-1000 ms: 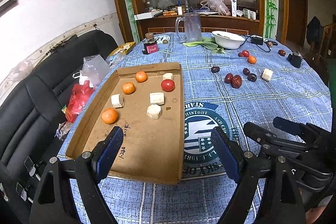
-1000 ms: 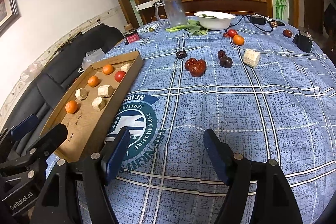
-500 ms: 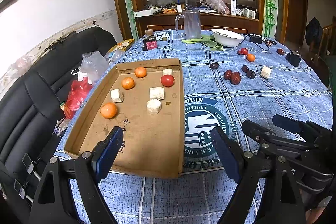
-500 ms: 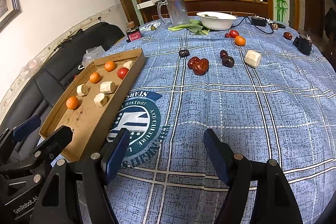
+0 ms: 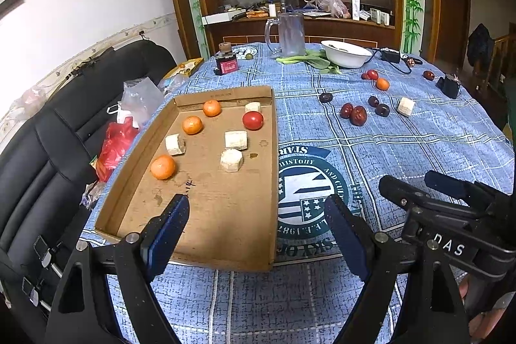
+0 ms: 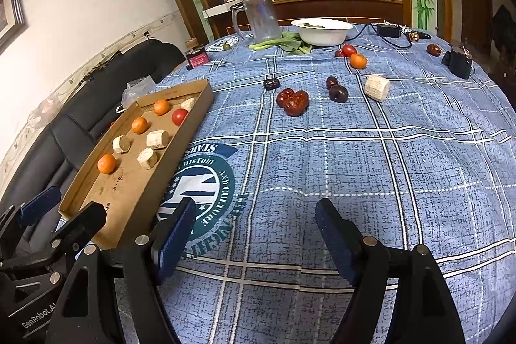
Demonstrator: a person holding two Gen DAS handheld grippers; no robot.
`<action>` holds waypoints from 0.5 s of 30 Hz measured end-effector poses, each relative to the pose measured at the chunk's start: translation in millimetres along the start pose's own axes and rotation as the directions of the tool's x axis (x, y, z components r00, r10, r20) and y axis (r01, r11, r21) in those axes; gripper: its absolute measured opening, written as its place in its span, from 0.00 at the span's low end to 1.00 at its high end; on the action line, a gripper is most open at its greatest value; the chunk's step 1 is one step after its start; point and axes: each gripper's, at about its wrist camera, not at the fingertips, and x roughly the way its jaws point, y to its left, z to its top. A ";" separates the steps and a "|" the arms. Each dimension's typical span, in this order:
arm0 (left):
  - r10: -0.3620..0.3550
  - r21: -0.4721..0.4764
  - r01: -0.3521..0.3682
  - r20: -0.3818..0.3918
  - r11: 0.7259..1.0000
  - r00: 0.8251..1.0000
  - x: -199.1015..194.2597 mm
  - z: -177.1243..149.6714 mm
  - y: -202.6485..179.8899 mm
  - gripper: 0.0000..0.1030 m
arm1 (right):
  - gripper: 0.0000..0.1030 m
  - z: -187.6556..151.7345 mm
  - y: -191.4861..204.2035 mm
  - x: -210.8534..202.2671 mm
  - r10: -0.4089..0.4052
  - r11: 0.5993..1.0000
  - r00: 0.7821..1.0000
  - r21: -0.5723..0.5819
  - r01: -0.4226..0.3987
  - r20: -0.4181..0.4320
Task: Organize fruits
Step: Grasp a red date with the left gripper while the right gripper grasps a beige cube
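Note:
A cardboard tray lies on the blue cloth at the left. It holds three oranges, a red tomato and several pale sugarcane chunks. Loose on the cloth farther right are red dates, dark plums, a pale chunk, an orange and a tomato. My left gripper is open and empty above the tray's near end. My right gripper is open and empty over the cloth, to the right of the tray.
A white bowl, green leaves, a glass mug, a small red jar and a black charger with cable stand at the far side. A black sofa with plastic bags lies left of the table.
Both grippers have drawn back and risen slightly, so the tray and fruit appear a little farther away. Both stay open. Nothing on the table has moved.

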 end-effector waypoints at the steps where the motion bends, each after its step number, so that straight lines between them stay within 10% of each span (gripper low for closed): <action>1: -0.002 0.002 0.002 -0.003 1.000 1.000 1.6 0.6 -0.5 0.83 | 0.78 0.4 -1.6 0.6 -0.001 1.000 1.000 0.003 0.001 -0.001; 15: -0.037 0.034 0.039 -0.045 0.999 0.998 26.1 16.9 -12.3 0.83 | 0.78 21.4 -64.3 -11.3 -0.089 0.992 0.996 0.092 0.086 0.027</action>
